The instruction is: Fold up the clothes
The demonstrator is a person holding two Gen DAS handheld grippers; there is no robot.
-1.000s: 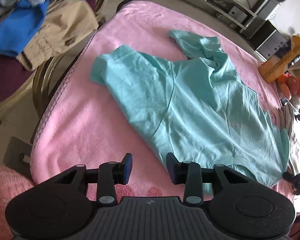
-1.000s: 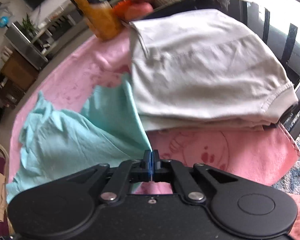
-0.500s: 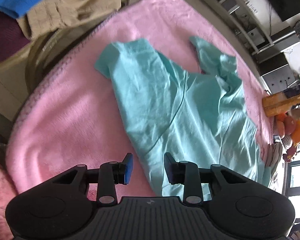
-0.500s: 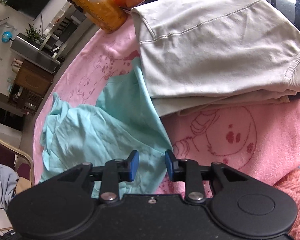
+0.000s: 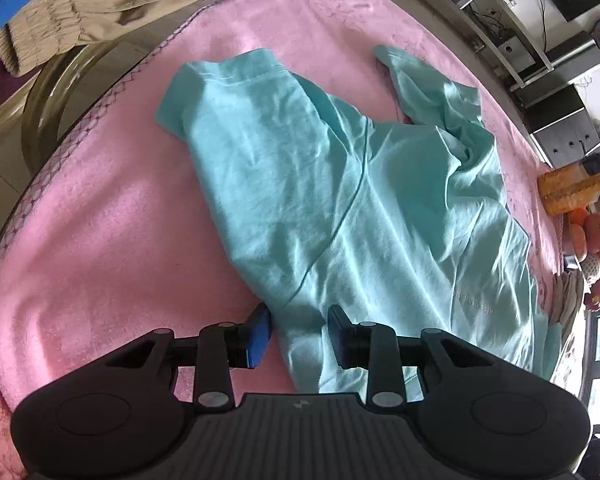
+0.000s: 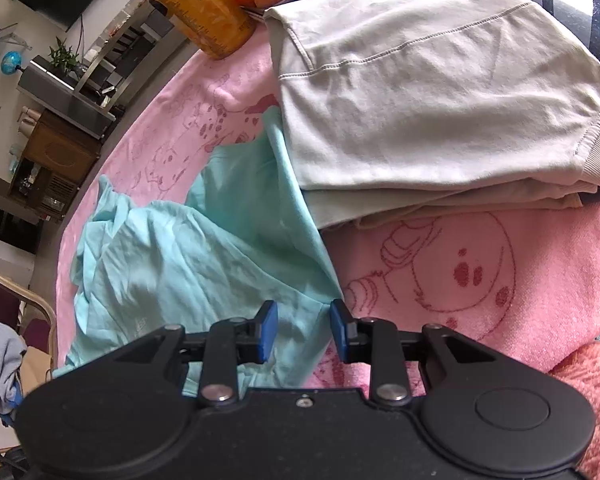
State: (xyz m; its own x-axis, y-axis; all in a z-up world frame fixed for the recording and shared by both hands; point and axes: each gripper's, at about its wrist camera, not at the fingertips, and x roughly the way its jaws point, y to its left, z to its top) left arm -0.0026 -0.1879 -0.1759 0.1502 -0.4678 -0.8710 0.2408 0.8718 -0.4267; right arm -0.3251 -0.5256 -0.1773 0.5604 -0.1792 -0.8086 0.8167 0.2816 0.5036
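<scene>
A teal T-shirt (image 5: 360, 208) lies spread and wrinkled on the pink towel-covered table (image 5: 100, 248). My left gripper (image 5: 298, 338) is open, with its jaws either side of the shirt's near edge. In the right wrist view the same teal shirt (image 6: 204, 256) lies left of a stack of folded beige clothes (image 6: 428, 100). My right gripper (image 6: 304, 334) is open, just over the shirt's other near edge where it meets the pink towel (image 6: 480, 280).
A chair with beige and blue clothes (image 5: 80, 4) stands beyond the table's left edge. An orange bottle (image 6: 204, 12) and fruit (image 5: 596, 232) sit at the table's far side. Shelves and furniture stand behind.
My right gripper has opened and let go of the teal shirt. My left gripper has moved forward, so the shirt's near edge now lies between its open jaws.
</scene>
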